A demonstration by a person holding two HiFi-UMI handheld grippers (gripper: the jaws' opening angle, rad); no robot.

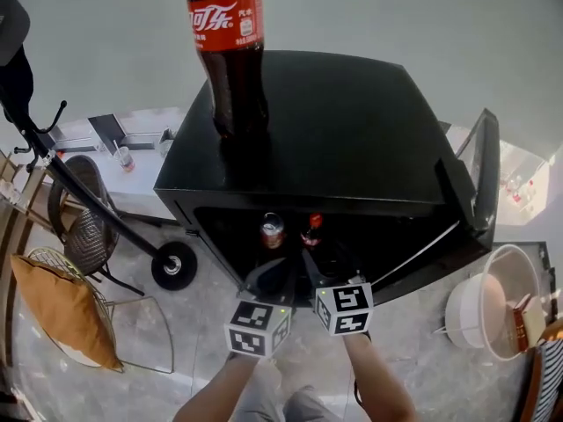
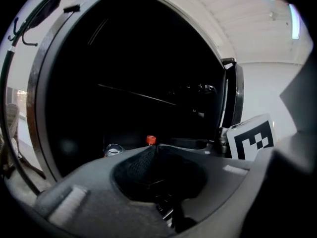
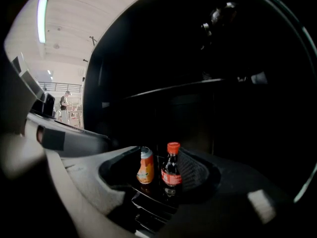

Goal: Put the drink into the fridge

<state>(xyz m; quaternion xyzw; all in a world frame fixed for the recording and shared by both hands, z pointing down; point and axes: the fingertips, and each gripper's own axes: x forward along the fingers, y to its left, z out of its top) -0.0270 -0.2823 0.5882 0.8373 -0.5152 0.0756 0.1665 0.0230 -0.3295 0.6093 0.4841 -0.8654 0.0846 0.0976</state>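
Large cola bottle (image 1: 226,51) stands upright on top of the black mini fridge (image 1: 352,139), outside the cabinet and untouched. The fridge door (image 1: 479,174) hangs wide open at your right, keeping the mouth free for loading. Inside, near the front of the fridge floor, a small cola bottle (image 3: 171,171) with a red cap and an orange can (image 3: 145,166) stand upright side by side, apparently already stored. You hold both tools at the opening. Your right claw (image 3: 158,150) has its jaws apart, gripping nothing, framing the two small drinks beyond. Your left claw (image 2: 154,148), just beside it, has its tips drawn together and is empty. By this showing, the big bottle is the drink left to fetch.
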